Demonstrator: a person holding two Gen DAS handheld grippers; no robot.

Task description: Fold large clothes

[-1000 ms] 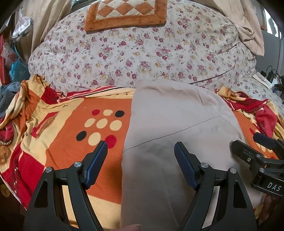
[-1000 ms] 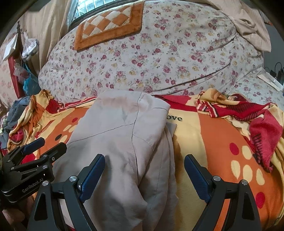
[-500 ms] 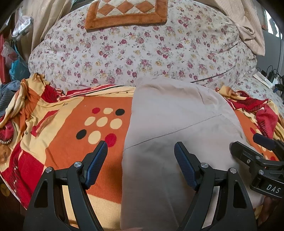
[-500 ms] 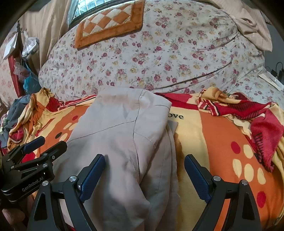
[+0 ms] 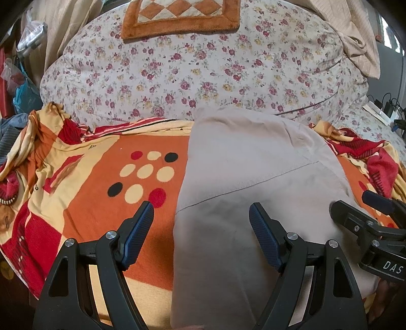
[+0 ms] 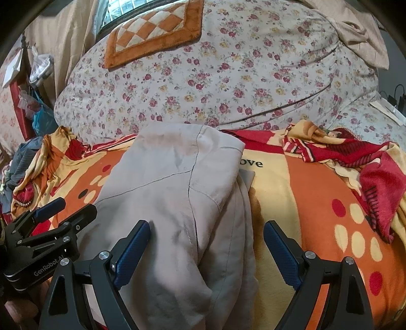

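A beige garment [image 5: 248, 177] lies folded into a long strip on an orange, red and yellow blanket [image 5: 83, 182]. It also shows in the right wrist view [image 6: 172, 193], with a bulky rolled fold along its right side. My left gripper [image 5: 201, 223] is open and empty above the garment's left edge. My right gripper [image 6: 206, 241] is open and empty above the garment's right edge. Each gripper shows in the other's view, the right one [image 5: 375, 210] and the left one [image 6: 58, 213].
A large floral-covered duvet pile [image 5: 203, 68] rises behind the blanket, with an orange checked mat [image 5: 180, 15] on top. A beige cloth [image 5: 355, 33] hangs at the back right. Bags [image 5: 22, 91] sit at the left. Cables and a power strip [image 5: 383, 111] lie at the right.
Both views have shifted slightly, the garment sitting a little higher in frame. Both grippers stay open.
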